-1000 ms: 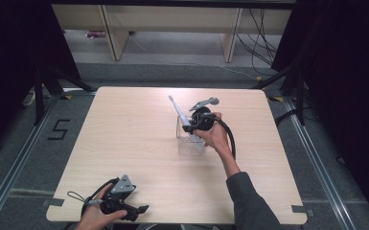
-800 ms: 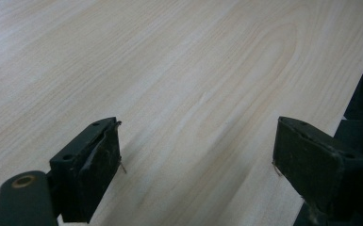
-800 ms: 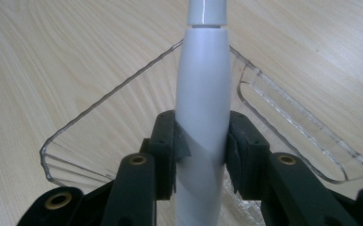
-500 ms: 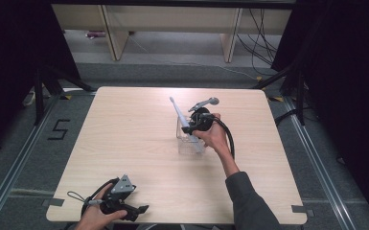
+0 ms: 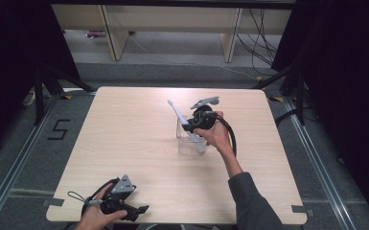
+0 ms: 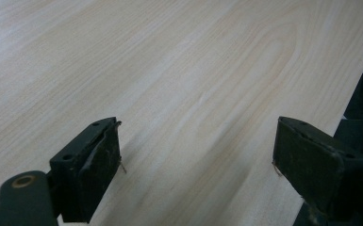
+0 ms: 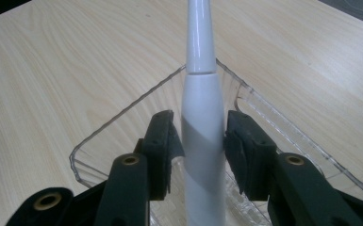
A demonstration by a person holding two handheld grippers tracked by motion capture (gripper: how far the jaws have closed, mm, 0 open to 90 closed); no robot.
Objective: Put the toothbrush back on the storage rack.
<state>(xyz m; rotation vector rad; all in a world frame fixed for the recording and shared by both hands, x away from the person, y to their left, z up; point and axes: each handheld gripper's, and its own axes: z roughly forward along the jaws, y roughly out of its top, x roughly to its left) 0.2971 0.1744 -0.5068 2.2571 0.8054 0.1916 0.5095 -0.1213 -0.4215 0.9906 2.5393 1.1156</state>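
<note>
Right claw (image 7: 202, 141) just opening, pads barely off electric toothbrush (image 7: 202, 122) standing tilted in clear plastic tray (image 7: 122, 117) mid-surface (image 5: 124, 143). Left claw (image 6: 198, 160) open, idle. Risk: unsupported toothbrush topples, tipping light tray.

High view: fixed camera above the near edge, looking forward and down over the whole table (image 5: 139, 143). Left gripper view: low and close, skimming bare tabletop near its edge. Right gripper view: close, looking along the toothbrush (image 7: 202, 136) over the clear tray (image 7: 122, 122); both also appear mid-table from above.
</note>
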